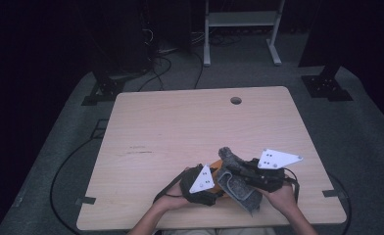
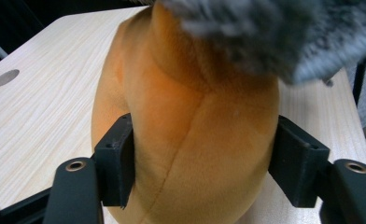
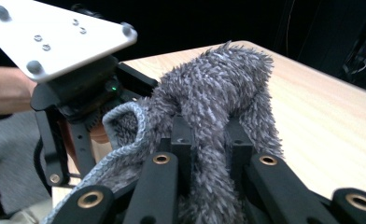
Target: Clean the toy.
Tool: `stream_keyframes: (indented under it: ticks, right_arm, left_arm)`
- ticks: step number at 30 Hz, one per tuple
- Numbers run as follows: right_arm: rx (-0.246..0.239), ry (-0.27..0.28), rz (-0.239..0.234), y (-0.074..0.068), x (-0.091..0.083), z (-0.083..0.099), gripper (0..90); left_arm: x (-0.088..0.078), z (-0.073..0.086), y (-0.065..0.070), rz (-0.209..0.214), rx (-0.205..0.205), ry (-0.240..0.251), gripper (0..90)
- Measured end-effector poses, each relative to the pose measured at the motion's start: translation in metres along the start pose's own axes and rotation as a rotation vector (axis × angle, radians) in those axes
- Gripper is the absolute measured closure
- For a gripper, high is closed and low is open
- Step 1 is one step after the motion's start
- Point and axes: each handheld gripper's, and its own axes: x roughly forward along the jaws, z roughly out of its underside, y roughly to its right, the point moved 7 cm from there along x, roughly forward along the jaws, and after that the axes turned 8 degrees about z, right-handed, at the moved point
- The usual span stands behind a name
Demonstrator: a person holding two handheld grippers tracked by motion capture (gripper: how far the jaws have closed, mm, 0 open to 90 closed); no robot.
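An orange plush object [image 2: 190,107] stands on the wooden table [image 1: 180,127] near its front edge. My left gripper [image 2: 202,163] is shut on it, with one black pad pressed into each side. A grey fuzzy cloth [image 3: 218,84] drapes over the top of the plush, and my right gripper [image 3: 209,140] is shut on a bunched fold of it. In the high view the left gripper [image 1: 214,174] and the right gripper [image 1: 235,167] meet at the cloth [image 1: 236,188], each held by a hand. A sliver of the orange plush [image 1: 215,164] shows between them.
A round cable hole [image 1: 235,100] sits near the table's far edge. Behind the table are a white metal stand [image 1: 241,19], floor cables and two dark stand bases [image 1: 102,90] [image 1: 324,85]. Bare tabletop stretches across the left and the back.
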Motion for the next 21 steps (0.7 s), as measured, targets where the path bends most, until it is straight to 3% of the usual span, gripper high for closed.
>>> stream_keyframes:
  ticks: [3,5,9,12,14,21]
  right_arm:
    - [0.02,-0.005,0.007,0.005,-0.003,0.007,77.7]
    - [0.027,-0.014,-0.018,0.002,-0.005,0.009,77.7]
    - [-0.001,-0.05,-0.098,-0.014,-0.007,0.004,77.8]
    - [-0.041,-0.069,-0.108,-0.019,-0.002,-0.001,77.7]
    - [-0.021,-0.069,-0.108,-0.012,0.0,0.0,77.8]
    - [0.087,-0.075,-0.041,0.029,-0.007,0.022,77.8]
  left_arm:
    - [0.001,-0.002,-0.005,-0.002,-0.071,0.025,17.4]
    - [0.004,-0.002,-0.003,-0.003,-0.045,0.014,14.8]
    - [0.003,-0.001,0.008,0.003,0.074,-0.007,26.7]
    - [0.002,0.001,0.011,0.005,0.112,-0.025,29.9]
    - [0.001,0.003,0.011,0.009,0.11,-0.02,31.2]
    - [0.001,0.004,0.01,0.03,0.088,0.002,30.9]
